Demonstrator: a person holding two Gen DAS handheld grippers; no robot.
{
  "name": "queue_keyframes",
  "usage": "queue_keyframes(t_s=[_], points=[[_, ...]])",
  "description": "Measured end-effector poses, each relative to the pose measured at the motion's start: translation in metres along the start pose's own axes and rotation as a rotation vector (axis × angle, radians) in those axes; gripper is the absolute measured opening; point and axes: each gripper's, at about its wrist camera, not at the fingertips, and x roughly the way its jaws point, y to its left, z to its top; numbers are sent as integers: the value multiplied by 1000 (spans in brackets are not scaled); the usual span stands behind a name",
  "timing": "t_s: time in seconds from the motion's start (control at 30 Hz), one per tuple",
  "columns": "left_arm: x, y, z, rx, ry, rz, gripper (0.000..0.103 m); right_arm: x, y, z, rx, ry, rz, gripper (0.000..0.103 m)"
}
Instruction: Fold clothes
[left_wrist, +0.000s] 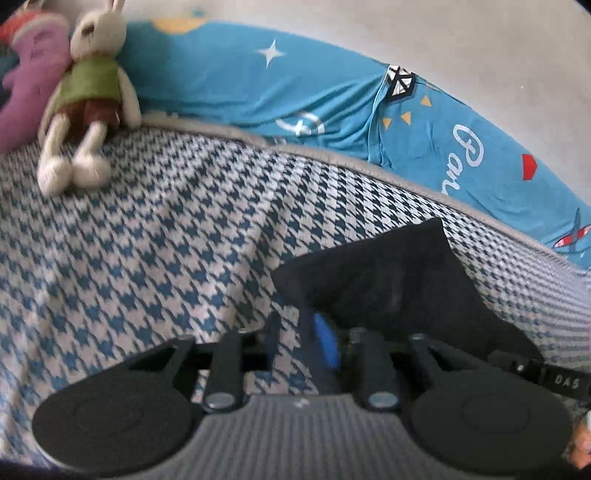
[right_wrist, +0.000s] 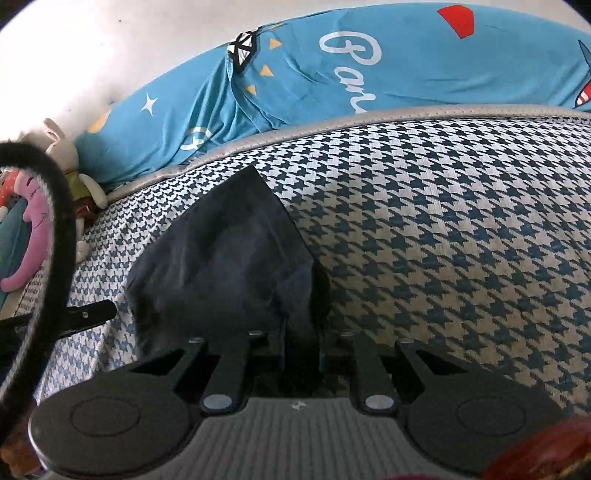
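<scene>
A dark navy garment (right_wrist: 229, 266), folded into a compact shape, lies on the houndstooth bedspread (right_wrist: 443, 240). My right gripper (right_wrist: 302, 332) is shut on its near edge, with dark cloth pinched between the fingers. In the left wrist view the same garment (left_wrist: 388, 280) lies to the right of my left gripper (left_wrist: 299, 332). That gripper stands open, the checked bedspread (left_wrist: 147, 240) shows through the gap, and its blue-padded right finger (left_wrist: 327, 343) sits by the garment's left edge. A black part of the left gripper (right_wrist: 88, 314) shows at the left of the right wrist view.
A blue printed quilt (left_wrist: 295, 85) is bunched along the wall behind the bedspread. A rabbit doll (left_wrist: 88, 96) and a purple plush toy (left_wrist: 29, 81) sit at the far left. A black strap (right_wrist: 55, 206) hangs across the right wrist view's left side.
</scene>
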Motion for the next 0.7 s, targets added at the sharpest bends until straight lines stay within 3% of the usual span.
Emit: queue_keyframes(t_s=[0.3,0.43,0.6,0.7], points=[[25,9,-6,-44,45,-74,77,4,-9,5,49,23,-24,16],[33,4,-4,-35,40,-93,81,5,-15,4,74,31,-24,16],[45,-5,-1,-29,35,-100,96,5,-20,1,83,35,-30,15],[53,-14,0,-10,31,-93,97,5,-21,3,84,37,-30,15]])
